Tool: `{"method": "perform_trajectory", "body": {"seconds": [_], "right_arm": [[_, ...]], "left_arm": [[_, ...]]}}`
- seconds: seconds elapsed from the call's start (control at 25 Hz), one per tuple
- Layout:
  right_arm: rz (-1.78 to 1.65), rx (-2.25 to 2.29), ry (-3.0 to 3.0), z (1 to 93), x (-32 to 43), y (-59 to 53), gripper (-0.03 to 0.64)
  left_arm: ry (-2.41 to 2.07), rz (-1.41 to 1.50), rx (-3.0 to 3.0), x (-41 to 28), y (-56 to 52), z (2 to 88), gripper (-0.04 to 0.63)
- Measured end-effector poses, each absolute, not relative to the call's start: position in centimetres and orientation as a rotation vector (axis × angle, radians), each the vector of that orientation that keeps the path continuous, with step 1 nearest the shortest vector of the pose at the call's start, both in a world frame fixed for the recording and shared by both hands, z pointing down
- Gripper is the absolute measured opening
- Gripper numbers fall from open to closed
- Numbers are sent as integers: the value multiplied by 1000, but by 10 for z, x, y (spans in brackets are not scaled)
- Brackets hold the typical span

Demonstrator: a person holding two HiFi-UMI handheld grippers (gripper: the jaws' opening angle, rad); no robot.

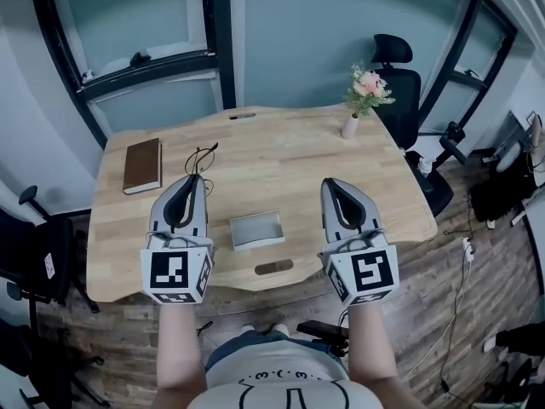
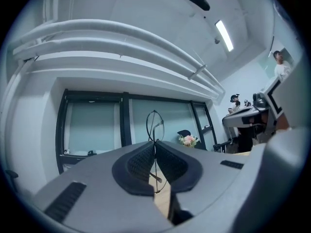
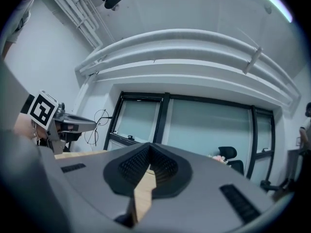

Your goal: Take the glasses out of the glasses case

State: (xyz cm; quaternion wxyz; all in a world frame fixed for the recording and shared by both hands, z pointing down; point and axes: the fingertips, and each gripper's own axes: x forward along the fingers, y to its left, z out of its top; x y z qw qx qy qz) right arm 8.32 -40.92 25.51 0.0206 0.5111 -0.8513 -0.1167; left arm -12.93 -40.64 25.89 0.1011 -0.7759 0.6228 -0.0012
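Note:
Thin black wire-frame glasses [image 1: 202, 155] hang from the tip of my left gripper [image 1: 196, 177], raised above the wooden table [image 1: 341, 173]. In the left gripper view the pads are closed on the frame, and a lens loop [image 2: 154, 110] sticks up past the left gripper [image 2: 155, 142]. The open grey glasses case [image 1: 256, 229] lies on the table between both grippers, and its inside looks empty. My right gripper [image 1: 329, 184] hovers to the right of the case, shut with nothing in it [image 3: 148, 146]. The right gripper view shows the glasses [image 3: 100, 116] at its left.
A brown book [image 1: 142, 165] lies at the table's left. A small vase of pink flowers [image 1: 364, 96] stands at the far right edge, with a black office chair [image 1: 397, 79] behind it. Windows with dark frames run along the far wall. Cables lie on the floor to the right.

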Motion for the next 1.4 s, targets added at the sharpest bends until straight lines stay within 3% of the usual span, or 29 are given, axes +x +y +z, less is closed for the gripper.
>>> {"method": "perform_trajectory", "body": {"seconds": [1.4], "right_arm": [[-484,1643,-2568,222,57,-364,9]], "left_arm": [[1795,144,-2229,-171,-358,220,27]]}}
